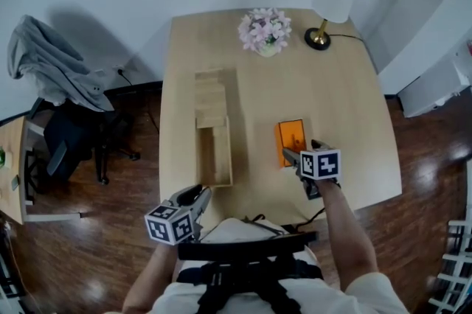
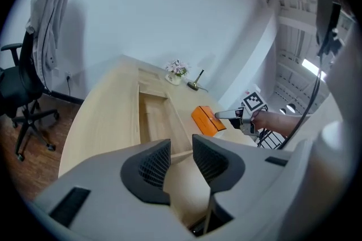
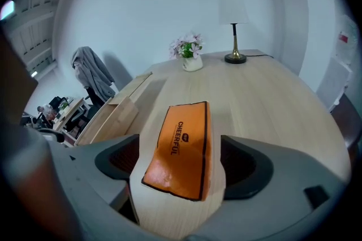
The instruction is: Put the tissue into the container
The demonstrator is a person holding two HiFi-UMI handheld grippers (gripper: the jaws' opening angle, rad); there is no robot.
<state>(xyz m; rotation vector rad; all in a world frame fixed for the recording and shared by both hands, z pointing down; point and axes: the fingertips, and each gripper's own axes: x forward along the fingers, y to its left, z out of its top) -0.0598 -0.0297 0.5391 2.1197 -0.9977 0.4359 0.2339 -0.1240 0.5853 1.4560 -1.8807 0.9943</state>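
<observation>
Stretches the right forearm forward over the tabletop [image 1: 354, 99] and sets the right claw [image 1: 299, 149] low, jaws spread wide to either side of the orange tissue pack [image 1: 290, 137]. Holds the left claw [image 1: 200, 194] back at the near edge, close to the body, with only a narrow gap and nothing in it.

Seen only from the right gripper view: pack lying flat between that claw's jaws, printed face up, pads clear of both sides. Seen only from the head view: both claws together, with the wooden container [image 1: 229, 150] ahead of the left claw and left of the right one.
</observation>
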